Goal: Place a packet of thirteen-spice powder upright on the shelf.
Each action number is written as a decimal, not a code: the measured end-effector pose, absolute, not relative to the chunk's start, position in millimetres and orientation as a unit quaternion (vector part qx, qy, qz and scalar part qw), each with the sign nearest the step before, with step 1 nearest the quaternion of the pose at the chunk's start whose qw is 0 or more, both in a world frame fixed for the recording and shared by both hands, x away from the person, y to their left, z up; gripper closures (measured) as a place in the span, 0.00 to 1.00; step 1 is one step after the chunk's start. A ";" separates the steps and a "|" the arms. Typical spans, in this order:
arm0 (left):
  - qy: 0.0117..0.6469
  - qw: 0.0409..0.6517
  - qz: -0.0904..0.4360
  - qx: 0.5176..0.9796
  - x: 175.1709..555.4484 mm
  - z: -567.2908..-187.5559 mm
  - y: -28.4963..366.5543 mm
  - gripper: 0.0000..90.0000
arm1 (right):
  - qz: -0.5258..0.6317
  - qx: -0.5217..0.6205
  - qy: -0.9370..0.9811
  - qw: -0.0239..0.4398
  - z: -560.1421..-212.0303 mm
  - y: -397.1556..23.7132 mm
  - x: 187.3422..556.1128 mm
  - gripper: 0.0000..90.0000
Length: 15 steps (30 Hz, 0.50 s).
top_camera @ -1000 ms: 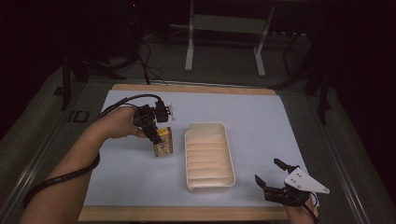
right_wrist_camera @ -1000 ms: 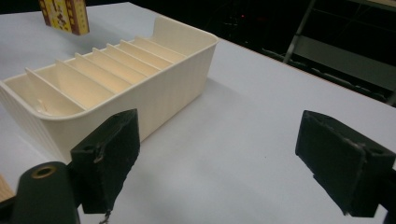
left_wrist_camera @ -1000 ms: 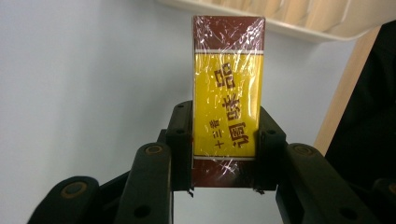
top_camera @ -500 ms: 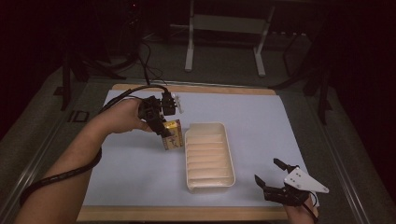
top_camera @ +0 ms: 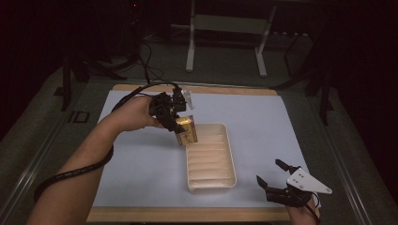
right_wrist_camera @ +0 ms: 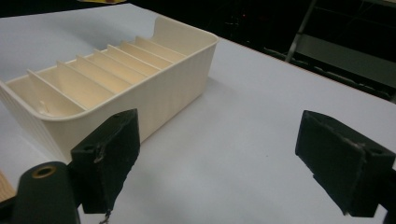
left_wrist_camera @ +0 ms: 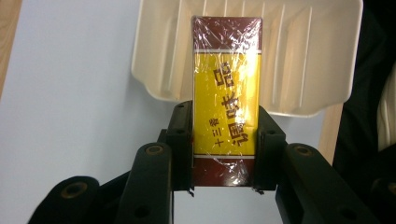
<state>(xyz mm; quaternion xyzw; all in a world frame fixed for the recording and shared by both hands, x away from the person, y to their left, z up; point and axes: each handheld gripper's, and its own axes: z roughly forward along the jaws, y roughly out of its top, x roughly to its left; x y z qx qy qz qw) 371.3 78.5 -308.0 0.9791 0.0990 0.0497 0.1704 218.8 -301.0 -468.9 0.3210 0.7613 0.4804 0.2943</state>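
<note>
In the high view, the left gripper (top_camera: pixel 180 129) grasps a yellow-and-maroon wrapped box (top_camera: pixel 187 131) and holds it above the far left corner of the cream slotted tray (top_camera: pixel 229 154), off the pale blue mat (top_camera: pixel 263 122). The right gripper (top_camera: pixel 274 180) rests near the tray's near right corner, just apart from it, with its jaws spread and nothing between them.

In the left gripper view, the two black jaws press on the long sides of the box (left_wrist_camera: pixel 227 100) near its lower end. The box stands upright between them, its clear wrap glinting, and its top overlaps the tray (left_wrist_camera: pixel 317 56) beyond.

In the right gripper view, the jaws stand wide apart over the mat (right_wrist_camera: pixel 252 121), released. The tray (right_wrist_camera: pixel 154 93) lies to their left, its ribbed slots holding nothing.
</note>
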 end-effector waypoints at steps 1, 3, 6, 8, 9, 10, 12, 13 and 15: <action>0.100 0.176 0.053 0.978 372.1 -308.9 78.3 0.75 | 0.480 0.320 0.762 0.294 -468.9 -301.0 218.8 0.16; 0.096 0.185 0.055 0.976 374.1 -311.5 78.2 0.75 | 0.480 0.322 0.762 0.293 -469.2 -300.9 218.9 0.16; 0.090 0.200 0.051 0.974 379.6 -318.6 78.6 0.75 | 0.480 0.321 0.763 0.291 -469.5 -301.3 219.2 0.16; 0.088 0.208 0.047 0.973 383.4 -324.3 78.0 0.75 | 0.479 0.322 0.763 0.291 -469.5 -301.4 219.3 0.16; 0.092 0.208 0.047 0.973 385.6 -326.9 77.2 0.75 | 0.480 0.321 0.763 0.291 -469.5 -301.4 219.2 0.16; 0.092 0.211 0.051 0.972 387.3 -330.0 76.7 0.75 | 0.479 0.321 0.763 0.292 -469.5 -301.4 219.2 0.16; 0.092 0.219 0.053 0.970 391.4 -334.9 76.4 0.75 | 0.479 0.321 0.764 0.291 -469.7 -301.3 219.3 0.16; 0.092 0.223 0.054 0.969 393.4 -336.7 76.1 0.75 | 0.479 0.321 0.763 0.291 -469.8 -301.3 219.4 0.16; 0.094 0.236 0.050 0.966 396.7 -340.0 75.9 0.75 | 0.479 0.321 0.764 0.290 -469.9 -301.3 219.5 0.16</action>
